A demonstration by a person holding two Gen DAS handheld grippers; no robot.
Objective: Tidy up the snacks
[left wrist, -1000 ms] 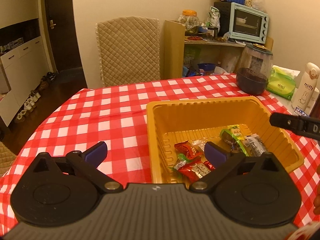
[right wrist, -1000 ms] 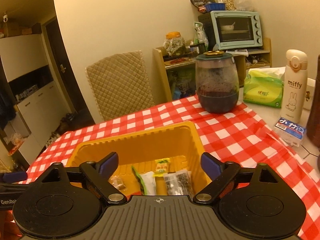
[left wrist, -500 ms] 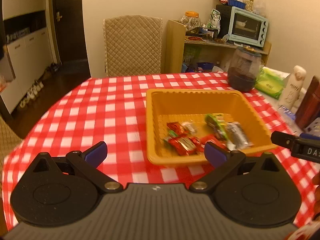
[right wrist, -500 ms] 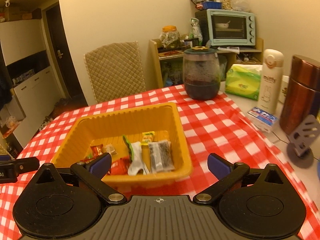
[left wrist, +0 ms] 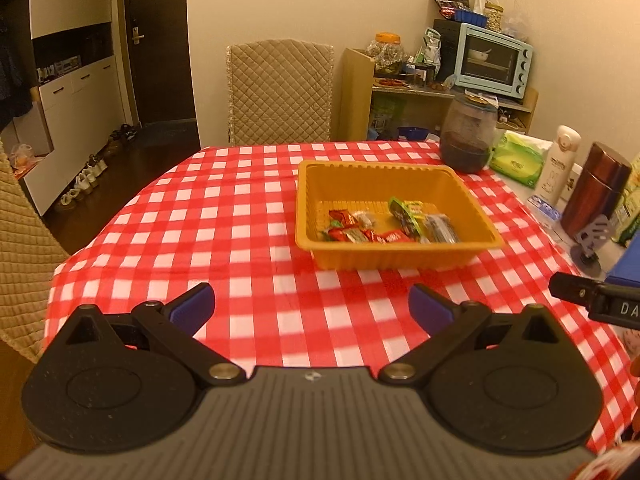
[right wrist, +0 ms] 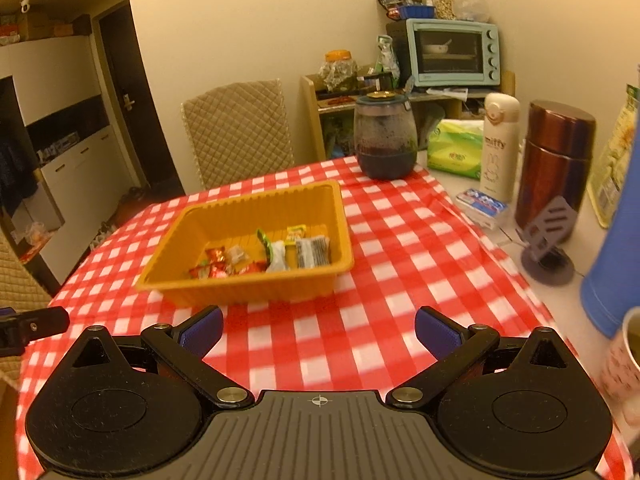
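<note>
Pulled back from the orange tray [left wrist: 394, 258] over the last second: a second ago hung right above it with the snacks just past the fingertips, now stood well short of it with bare checked cloth between. Left gripper [left wrist: 312, 306] spread wide and empty; right gripper [right wrist: 318, 330] likewise released, holding nothing. Probably meant the sorting was finished, or nearly so, since saw no loose snack on the desk [left wrist: 224, 216] in either view.

Lay all together in the near half of the tray: red foil wrappers [left wrist: 352, 234] to the left, crinkled and shiny; a green pouch [left wrist: 402, 212] tilted against its neighbours; a clear packet of dark contents [left wrist: 440, 228] to the right, with a small yellow sachet [right wrist: 296, 234] behind it. Thin moulded plastic for the tray, rectangular, walls ribbed and flared outward, rim rolled. Smooth, wipeable-looking cloth in red and white squares, slightly creased near the right edge.

Stood beyond it a round glass jar [right wrist: 385, 138] with dark contents, a soft green tissue pack [right wrist: 454, 148], a white flask [right wrist: 498, 148] and a glossy brown metal canister [right wrist: 554, 160], all well apart from the tray.
</note>
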